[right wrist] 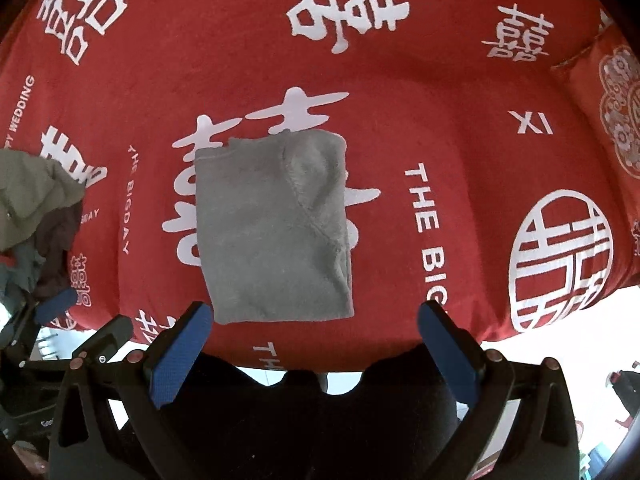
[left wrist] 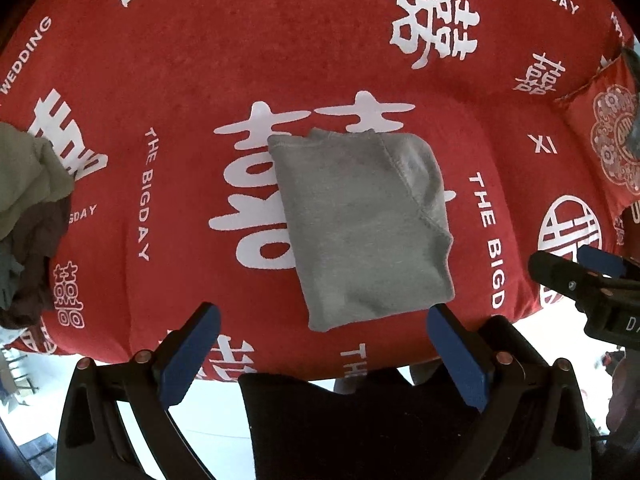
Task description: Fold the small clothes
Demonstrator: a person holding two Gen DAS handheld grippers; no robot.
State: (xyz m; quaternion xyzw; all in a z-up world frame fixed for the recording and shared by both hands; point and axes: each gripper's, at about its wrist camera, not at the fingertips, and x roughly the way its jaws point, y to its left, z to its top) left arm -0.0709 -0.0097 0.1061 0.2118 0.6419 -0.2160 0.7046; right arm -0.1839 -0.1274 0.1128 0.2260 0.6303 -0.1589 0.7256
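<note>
A small grey garment [left wrist: 362, 224] lies folded into a flat rectangle on the red cloth with white characters [left wrist: 192, 80]. It also shows in the right wrist view [right wrist: 274, 226]. My left gripper [left wrist: 324, 320] is open and empty, held just in front of the garment's near edge. My right gripper [right wrist: 314, 320] is open and empty, likewise just short of the garment's near edge. The right gripper shows at the right edge of the left wrist view [left wrist: 592, 284], and the left gripper at the left edge of the right wrist view [right wrist: 52, 312].
A heap of unfolded clothes, olive, brown and teal [left wrist: 28, 216], lies at the left of the cloth, also in the right wrist view [right wrist: 36, 216]. A red patterned cushion [left wrist: 604, 136] sits at the right. The cloth's near edge [right wrist: 360, 356] drops to a white floor.
</note>
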